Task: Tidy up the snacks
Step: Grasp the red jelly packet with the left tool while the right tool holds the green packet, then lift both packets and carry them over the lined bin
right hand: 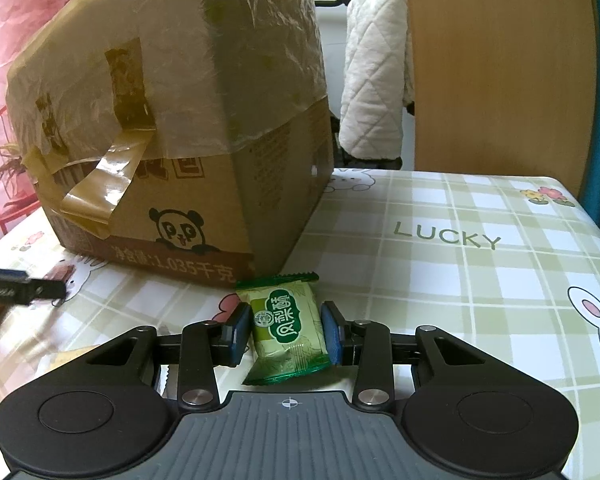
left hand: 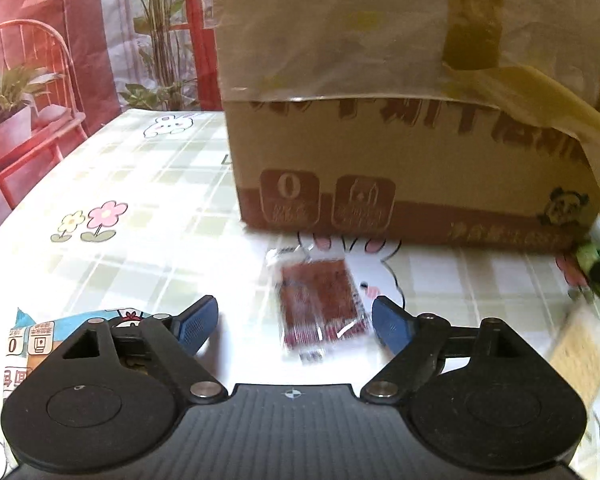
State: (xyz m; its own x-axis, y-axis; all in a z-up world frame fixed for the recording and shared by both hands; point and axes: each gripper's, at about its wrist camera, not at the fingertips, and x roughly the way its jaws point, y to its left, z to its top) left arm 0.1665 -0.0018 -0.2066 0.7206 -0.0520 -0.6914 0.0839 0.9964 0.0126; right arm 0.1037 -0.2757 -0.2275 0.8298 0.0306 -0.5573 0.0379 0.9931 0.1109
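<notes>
Snacks lie left to right before the cardboard box [left hand: 400,168]: a flat reddish packet [left hand: 324,308] on the tablecloth [left hand: 140,184] between the spread jaws of the left gripper [left hand: 296,322], untouched, probably light, crinkly and slippery, best pinched across its edges. The right gripper [right hand: 287,330] clamps the sides of a puffy green packet [right hand: 288,328], likely soft and crushable.

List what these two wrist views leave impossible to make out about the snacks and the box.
- Cardboard box: its top runs off the upper edge of both views, so its contents are unseen.
- Red-brown snack packet, left view: motion blur makes its print unreadable.
- Blue packet, left view: mostly hidden behind the open left gripper.
- Green snack packet, right view: its lower end is hidden behind the right gripper that clamps it.
</notes>
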